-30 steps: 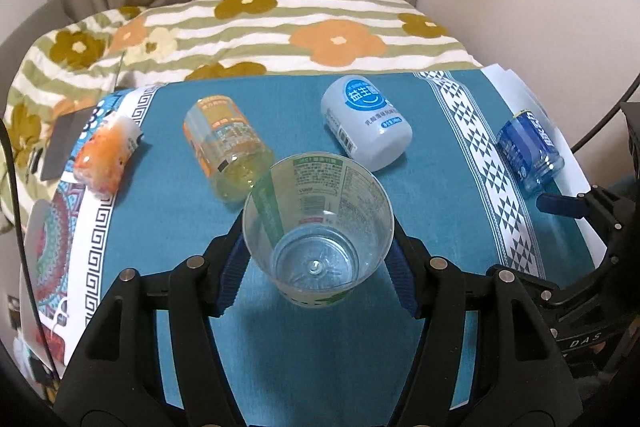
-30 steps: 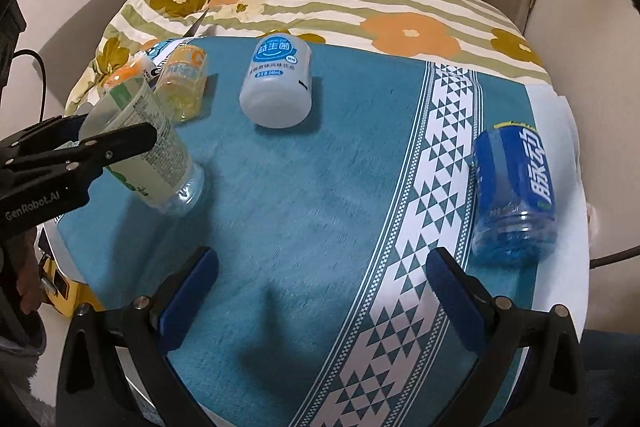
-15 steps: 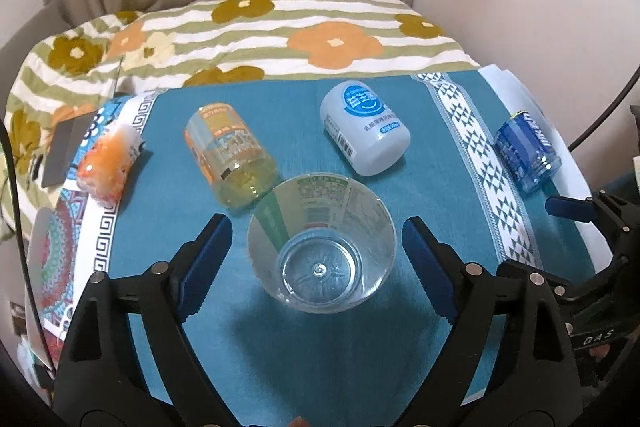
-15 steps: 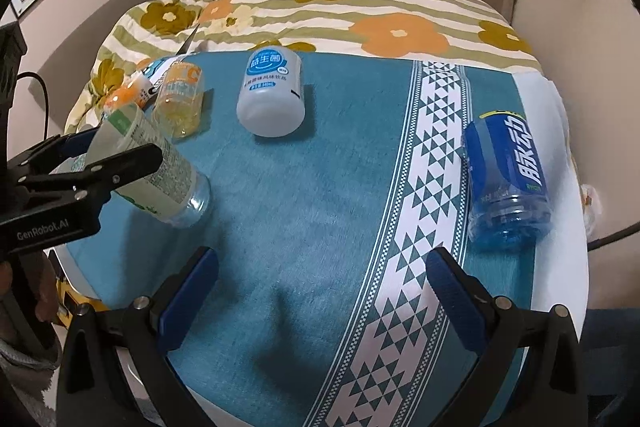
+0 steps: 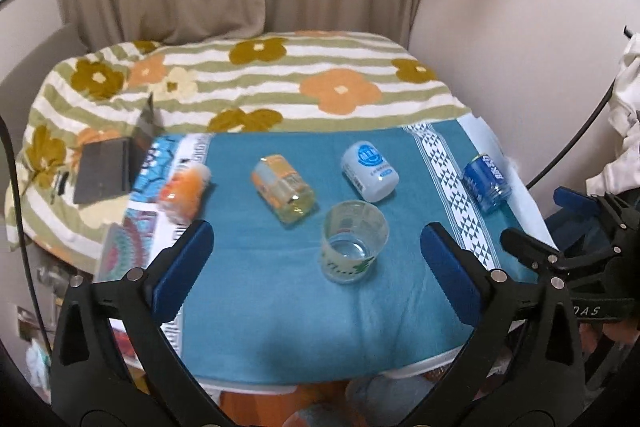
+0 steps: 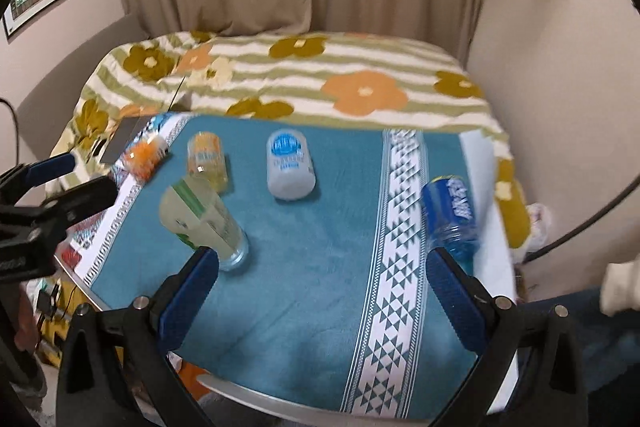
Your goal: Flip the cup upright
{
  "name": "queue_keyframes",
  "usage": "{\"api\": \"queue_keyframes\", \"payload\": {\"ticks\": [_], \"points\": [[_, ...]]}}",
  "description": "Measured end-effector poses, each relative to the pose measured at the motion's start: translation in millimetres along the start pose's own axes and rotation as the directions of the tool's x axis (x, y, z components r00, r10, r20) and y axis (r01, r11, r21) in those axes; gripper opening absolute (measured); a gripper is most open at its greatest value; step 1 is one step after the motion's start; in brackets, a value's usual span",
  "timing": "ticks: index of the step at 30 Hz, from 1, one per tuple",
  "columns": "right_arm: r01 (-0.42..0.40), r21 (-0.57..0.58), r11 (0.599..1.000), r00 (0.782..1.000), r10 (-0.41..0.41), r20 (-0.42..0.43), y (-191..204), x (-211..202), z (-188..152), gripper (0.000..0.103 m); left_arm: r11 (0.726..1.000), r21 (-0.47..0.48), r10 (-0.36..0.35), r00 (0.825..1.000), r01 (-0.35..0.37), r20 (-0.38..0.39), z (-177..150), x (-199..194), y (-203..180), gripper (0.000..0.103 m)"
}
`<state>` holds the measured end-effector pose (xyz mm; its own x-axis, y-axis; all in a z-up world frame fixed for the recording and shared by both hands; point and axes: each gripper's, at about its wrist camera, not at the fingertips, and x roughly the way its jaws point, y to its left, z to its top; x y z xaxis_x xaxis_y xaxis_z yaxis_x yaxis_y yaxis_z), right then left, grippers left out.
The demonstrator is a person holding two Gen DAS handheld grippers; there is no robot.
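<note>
A clear plastic cup (image 5: 353,242) with a green and white label stands upright, mouth up, on the teal cloth (image 5: 248,291). It also shows in the right wrist view (image 6: 206,223), near the table's left side. My left gripper (image 5: 318,269) is open and empty, drawn back from the cup with its blue pads wide apart. Its fingers (image 6: 76,195) show at the left of the right wrist view, clear of the cup. My right gripper (image 6: 322,291) is open and empty above the near part of the cloth.
Lying on the cloth are a yellow-orange bottle (image 5: 283,190), a white jar (image 5: 370,171) with a blue label, a blue can (image 5: 486,181) at the right edge and an orange bottle (image 5: 182,191) at the left. A floral blanket (image 5: 256,83) lies behind.
My left gripper opened, let go of the cup and pulled back and up. The cup stays standing on the cloth. My right gripper also drew back a little.
</note>
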<state>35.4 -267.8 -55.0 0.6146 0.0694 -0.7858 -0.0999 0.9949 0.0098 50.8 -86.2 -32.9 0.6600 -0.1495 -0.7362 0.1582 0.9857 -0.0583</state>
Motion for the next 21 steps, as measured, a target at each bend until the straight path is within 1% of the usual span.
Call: {"api": "queue_keyframes", "payload": {"ticks": [5,9,14,21], "points": [[0.057,0.077,0.995,0.998,-0.059,0.023,14,-27,-1,0.103,1.0,-0.002,0.025,1.0,-0.025,0.01,-5,-23,19,0.103],[0.09,0.106,0.99,0.995,-0.094,0.03,22,-40,-6,0.103,0.999,-0.015,0.045,0.999,-0.045,0.01,-14,-36,35,0.103],[0.115,0.128,0.985,0.992,-0.121,0.042,30,-50,-12,0.103,0.999,-0.033,0.033,0.999,-0.032,0.014,-23,-46,50,0.103],[0.136,0.138,0.981,0.987,-0.147,0.07,36,-59,-12,0.103,0.999,-0.022,0.032,0.998,-0.031,0.045,-23,-54,55,0.103]]}}
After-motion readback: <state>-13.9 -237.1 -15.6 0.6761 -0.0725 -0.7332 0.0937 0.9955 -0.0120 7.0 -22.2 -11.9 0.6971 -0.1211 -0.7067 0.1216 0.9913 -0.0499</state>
